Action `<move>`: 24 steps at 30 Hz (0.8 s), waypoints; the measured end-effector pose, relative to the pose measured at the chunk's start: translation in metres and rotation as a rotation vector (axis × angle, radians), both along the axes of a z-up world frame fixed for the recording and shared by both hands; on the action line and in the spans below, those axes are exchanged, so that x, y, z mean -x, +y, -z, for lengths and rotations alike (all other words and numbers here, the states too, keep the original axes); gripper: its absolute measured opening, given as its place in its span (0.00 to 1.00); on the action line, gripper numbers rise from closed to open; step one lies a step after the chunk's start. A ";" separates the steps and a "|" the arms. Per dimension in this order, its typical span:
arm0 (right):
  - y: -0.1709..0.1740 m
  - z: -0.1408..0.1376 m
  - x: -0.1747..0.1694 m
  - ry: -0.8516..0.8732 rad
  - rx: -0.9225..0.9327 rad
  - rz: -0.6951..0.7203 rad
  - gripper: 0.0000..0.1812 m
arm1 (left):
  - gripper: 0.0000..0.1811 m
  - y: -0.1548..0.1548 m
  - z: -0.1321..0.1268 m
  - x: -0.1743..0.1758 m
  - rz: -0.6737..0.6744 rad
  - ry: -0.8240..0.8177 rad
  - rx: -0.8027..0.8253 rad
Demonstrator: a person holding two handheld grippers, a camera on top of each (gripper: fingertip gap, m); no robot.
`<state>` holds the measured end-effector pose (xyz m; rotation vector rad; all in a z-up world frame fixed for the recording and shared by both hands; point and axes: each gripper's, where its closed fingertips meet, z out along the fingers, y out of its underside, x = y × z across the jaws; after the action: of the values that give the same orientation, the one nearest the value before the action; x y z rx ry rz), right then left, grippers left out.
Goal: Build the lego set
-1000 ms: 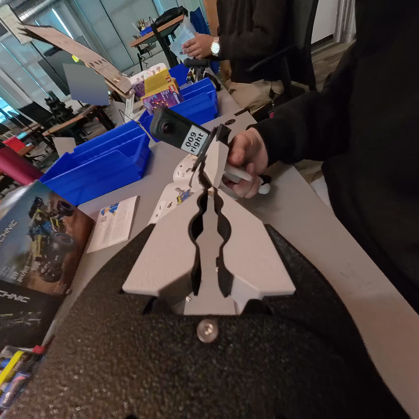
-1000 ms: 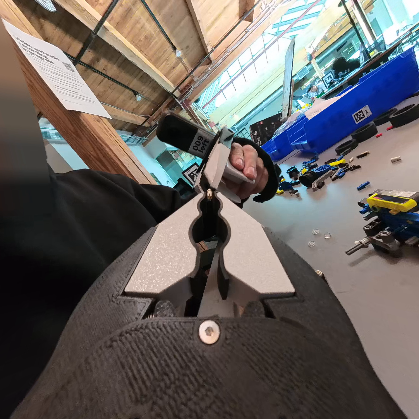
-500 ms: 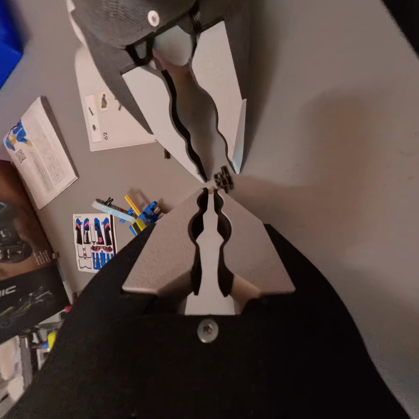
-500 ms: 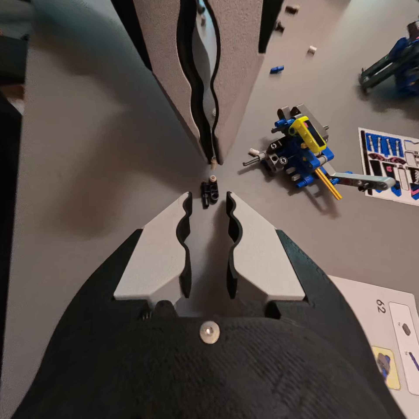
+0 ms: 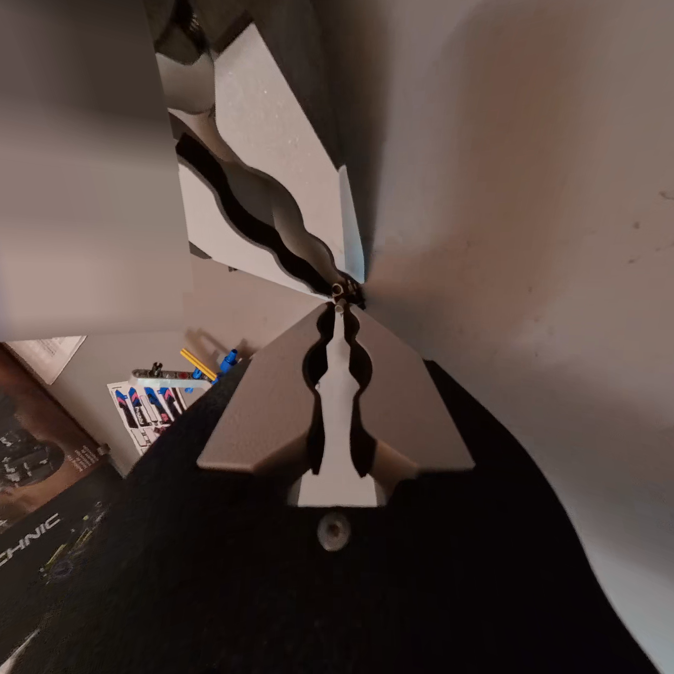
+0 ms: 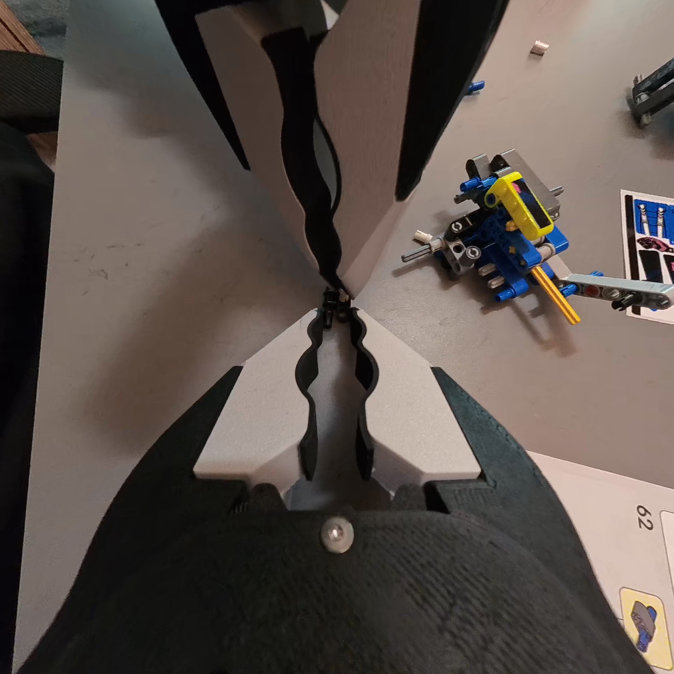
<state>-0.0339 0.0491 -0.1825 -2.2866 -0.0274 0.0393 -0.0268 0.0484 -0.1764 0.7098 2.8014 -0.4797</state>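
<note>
On the left side of the grey worktop [image 6: 153, 226], the two tools meet tip to tip over bare surface. The left hand-held gripper [image 5: 339, 310] has its fingers drawn together on a small tan pin [image 5: 339, 309], pinched right at the tips. Facing it, the right hand-held gripper [image 6: 337, 315] is clamped on a small black connector [image 6: 330, 304], also held only by the very ends of its fingers. The pin and the connector sit just beside each other, seemingly touching, so the step in hand looks like pressing the pin into a hole of the connector; whether it has seated is too small to tell.

The risks come from how little of each part is gripped. If the pin meets the hole off-axis, the push could twist it in the fingertips or flick it out onto the worktop. The connector could likewise pivot in its grip under the load.

Farther right lies the partly built blue and yellow assembly [image 6: 510, 233] with its yellow axle [image 6: 554, 299], then the sticker sheet [image 6: 649, 255], and nearest the right edge the open instruction booklet [image 6: 601, 529].
</note>
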 end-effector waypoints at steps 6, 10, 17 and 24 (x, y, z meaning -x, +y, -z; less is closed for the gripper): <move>0.000 0.000 0.000 0.001 0.000 0.000 0.07 | 0.01 0.000 0.000 -0.001 -0.001 -0.074 -0.064; 0.000 0.000 0.000 0.004 0.000 0.000 0.07 | 0.01 0.000 0.000 -0.001 -0.038 -0.113 -0.088; 0.000 0.000 0.000 0.007 0.000 0.000 0.07 | 0.01 0.000 0.001 0.000 -0.153 -0.040 -0.095; 0.000 0.001 0.000 0.016 0.001 0.000 0.07 | 0.01 -0.002 0.001 0.001 -0.246 0.114 -0.062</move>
<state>-0.0338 0.0486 -0.1831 -2.2875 -0.0188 0.0577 -0.0279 0.0469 -0.1779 0.3509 2.9680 -0.4006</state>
